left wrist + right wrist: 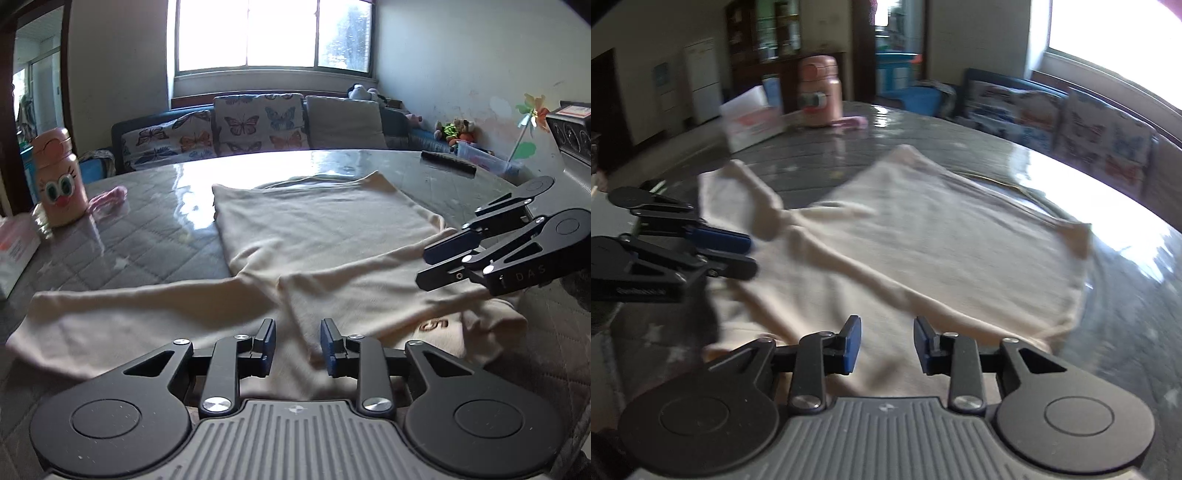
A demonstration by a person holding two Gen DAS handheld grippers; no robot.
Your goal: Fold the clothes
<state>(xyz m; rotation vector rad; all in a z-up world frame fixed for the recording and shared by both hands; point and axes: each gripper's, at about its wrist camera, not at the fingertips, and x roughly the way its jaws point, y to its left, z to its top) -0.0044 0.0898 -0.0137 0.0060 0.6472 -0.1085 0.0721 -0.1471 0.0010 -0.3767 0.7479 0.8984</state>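
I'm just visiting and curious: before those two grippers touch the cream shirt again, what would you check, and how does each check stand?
1. Left gripper open, empty: ok.
2. Right gripper open, empty: ok.
3. Shirt lying flat: not ok, the near part is rumpled.
4. Sleeve folded in: not ok, it stretches sideways.
5. Pink bottle apart from the shirt: ok.
6. Grippers apart from each other: ok.

The shirt (317, 236) is plain cream, with brown lettering at 4 o'clock. The table (122, 236) under it is grey, quilted in diamonds with pale stars. At 9 o'clock the bottle (59, 177) is pink with a cartoon face. At 12 o'clock the cushions (255, 122) are white with coloured butterflies. Both grippers (297, 347) (886, 345) are black with blue pads.
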